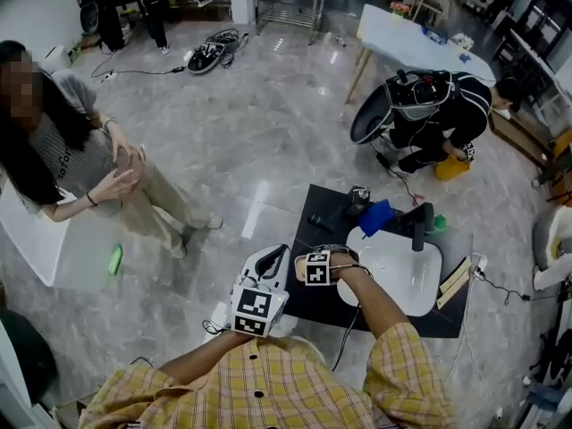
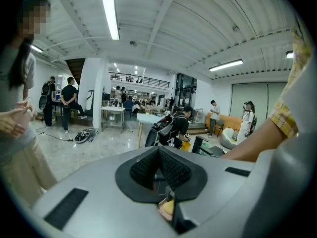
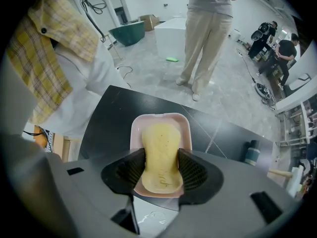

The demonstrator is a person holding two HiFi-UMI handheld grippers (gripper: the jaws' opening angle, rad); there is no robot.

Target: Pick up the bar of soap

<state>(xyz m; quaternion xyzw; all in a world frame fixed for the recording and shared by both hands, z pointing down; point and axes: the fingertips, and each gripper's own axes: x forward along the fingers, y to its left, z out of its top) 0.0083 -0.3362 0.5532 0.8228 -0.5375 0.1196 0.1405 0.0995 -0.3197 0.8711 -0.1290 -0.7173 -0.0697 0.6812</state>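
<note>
The yellow bar of soap (image 3: 161,148) lies lengthwise over a pink soap dish (image 3: 161,119) on the black table (image 3: 106,118). My right gripper (image 3: 161,170) has its two black ribbed pads pressed against the bar's narrow middle, one on each side, so it is shut on the soap. Whether the bar has left the dish cannot be told. In the head view the right gripper (image 1: 315,267) is at the table's left edge and covers soap and dish. My left gripper (image 2: 158,170) points up into the room, shut and empty, just left of the right one.
A white basin (image 1: 407,280) with a dark faucet (image 1: 417,226) fills the table's right half, a blue cloth (image 1: 375,217) behind it. A person (image 1: 80,164) stands to the left; another (image 1: 438,114) crouches far right. A small bottle (image 3: 251,152) stands on the table.
</note>
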